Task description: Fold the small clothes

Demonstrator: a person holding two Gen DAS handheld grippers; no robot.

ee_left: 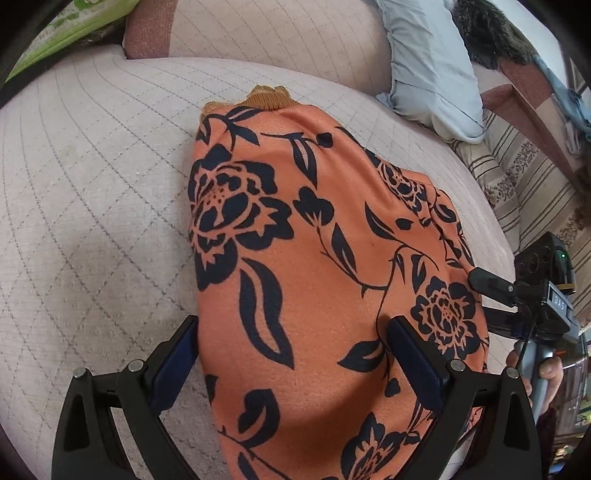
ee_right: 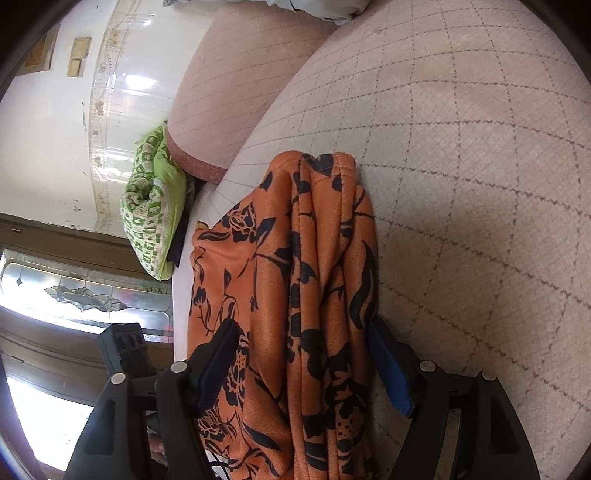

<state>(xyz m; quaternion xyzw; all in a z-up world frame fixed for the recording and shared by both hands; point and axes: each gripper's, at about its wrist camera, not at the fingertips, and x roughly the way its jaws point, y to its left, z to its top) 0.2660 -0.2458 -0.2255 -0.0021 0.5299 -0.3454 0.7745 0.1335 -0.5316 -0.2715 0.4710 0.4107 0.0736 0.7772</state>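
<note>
An orange garment with a dark floral print [ee_left: 314,240] lies on the quilted beige sofa cushion [ee_left: 92,184], its mustard collar at the far end. My left gripper [ee_left: 291,332] is open over its near end, one finger on each side of the cloth. In the right wrist view the same garment [ee_right: 295,277] shows bunched into lengthwise folds. My right gripper [ee_right: 303,332] is open and straddles the folded right edge. The right gripper also shows in the left wrist view [ee_left: 480,280] at the garment's right edge.
A light blue pillow [ee_left: 428,62] and dark furry item [ee_left: 487,33] lie at the back right. A green patterned cushion [ee_right: 155,206] sits at the sofa's end by the backrest [ee_right: 236,85]. A striped cover [ee_left: 535,192] lies to the right. A glass door [ee_right: 74,295] stands beyond.
</note>
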